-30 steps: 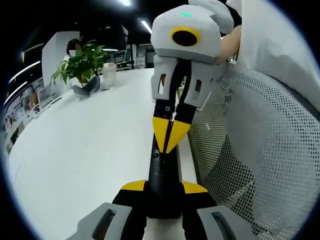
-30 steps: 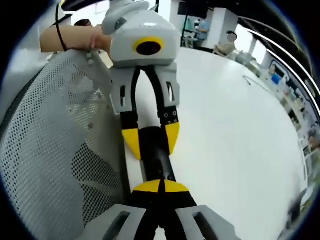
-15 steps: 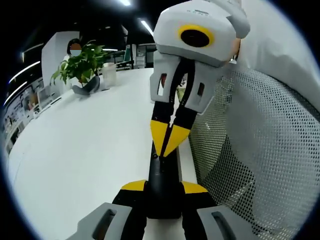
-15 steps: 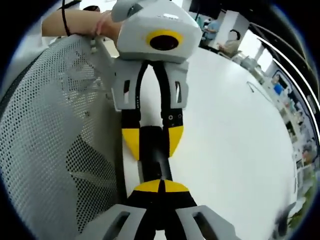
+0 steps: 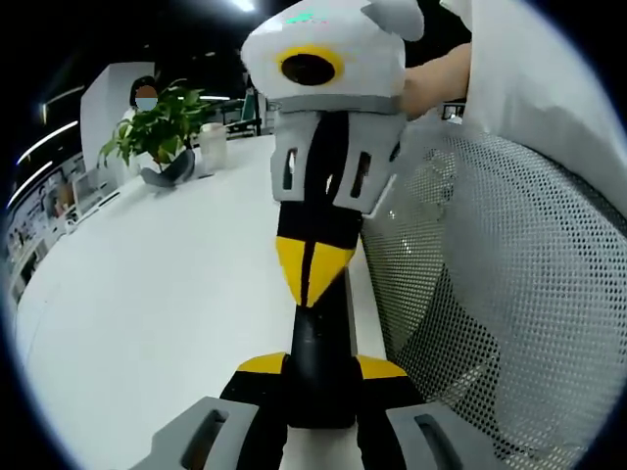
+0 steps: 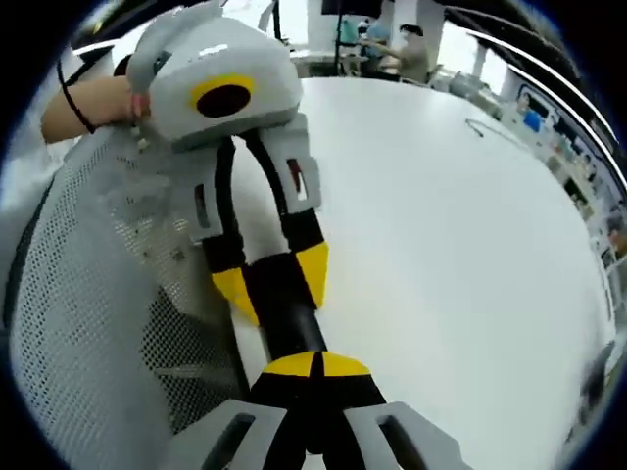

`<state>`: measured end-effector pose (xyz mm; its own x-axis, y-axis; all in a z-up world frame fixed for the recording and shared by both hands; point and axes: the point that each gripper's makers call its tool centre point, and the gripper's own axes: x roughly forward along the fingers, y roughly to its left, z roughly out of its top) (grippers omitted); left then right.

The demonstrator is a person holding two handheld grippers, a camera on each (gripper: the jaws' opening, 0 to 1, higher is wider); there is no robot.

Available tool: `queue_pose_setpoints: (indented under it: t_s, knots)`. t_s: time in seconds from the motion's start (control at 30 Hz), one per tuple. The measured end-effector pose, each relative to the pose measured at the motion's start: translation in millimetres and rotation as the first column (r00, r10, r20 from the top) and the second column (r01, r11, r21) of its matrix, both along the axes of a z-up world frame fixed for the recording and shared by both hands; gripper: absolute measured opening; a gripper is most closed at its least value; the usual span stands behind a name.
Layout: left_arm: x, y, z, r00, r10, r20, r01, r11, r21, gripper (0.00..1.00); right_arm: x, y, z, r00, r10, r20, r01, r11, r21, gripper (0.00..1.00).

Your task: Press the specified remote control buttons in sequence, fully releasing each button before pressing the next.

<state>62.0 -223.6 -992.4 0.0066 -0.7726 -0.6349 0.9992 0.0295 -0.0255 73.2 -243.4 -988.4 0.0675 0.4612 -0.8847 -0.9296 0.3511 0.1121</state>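
Pressing: the right gripper (image 5: 312, 277), its yellow tips pressed together into one point, is bearing down on the upper face of the remote control (image 5: 320, 357), a dark slim bar.
Holding: the left gripper (image 5: 321, 370) is pinching the remote control between its yellow pads, one on each long side, at 6 o'clock in the left gripper view.
Cross-check: in the right gripper view the left gripper (image 6: 270, 282) is coming in from 11 o'clock and clamping the remote control (image 6: 285, 326), while the right gripper (image 6: 313, 365) is sitting closed at 6 o'clock with its tips on the bar.
Where the remote is: it is hovering or resting right at the edge of the white table (image 5: 167, 294), beside a mesh chair back (image 5: 490, 313); I cannot tell whether it is touching the tabletop.
Which button: the keys are hidden under the tips, so I cannot tell which one is being pushed.
Doing it well: pushing straight down along the bar's face, keeping the left grip steady so the bar is not rocking, then lifting the point fully clear before moving to the next key.
Risk: sideways pressure is likely to twist the bar in the pads.
Background: a potted plant (image 5: 162, 132) is standing far off at 10 o'clock.
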Motion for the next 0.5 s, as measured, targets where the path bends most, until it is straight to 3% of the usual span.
queue_pose_setpoints:
  t_s: [0.07,0.2,0.33,0.37,0.5]
  knots:
    - [0.1,-0.1,0.1,1.0,0.0,0.0,0.0,1.0,0.0,0.24,1.9,-0.1,-0.8,0.998,-0.039,-0.044,0.038,0.999,-0.014,0.0]
    - [0.2,-0.1,0.0,1.0,-0.001,0.002,0.001,1.0,0.0,0.24,4.6,0.7,-1.7,0.997,-0.057,-0.061,0.055,0.998,-0.027,0.0]
    - [0.5,-0.1,0.1,1.0,0.0,0.003,0.0,1.0,0.001,0.24,4.9,0.5,-2.1,0.998,-0.055,-0.021,0.055,0.998,-0.018,0.0]
    - [0.4,0.0,-0.1,1.0,0.0,0.003,0.0,1.0,0.001,0.24,5.2,1.3,-1.8,1.0,-0.009,0.011,0.009,1.0,-0.008,0.0]
    - [0.1,-0.1,-0.3,1.0,0.002,-0.001,-0.002,1.0,-0.002,0.24,-1.4,0.3,1.6,0.999,0.007,0.033,-0.008,1.0,0.02,0.0]
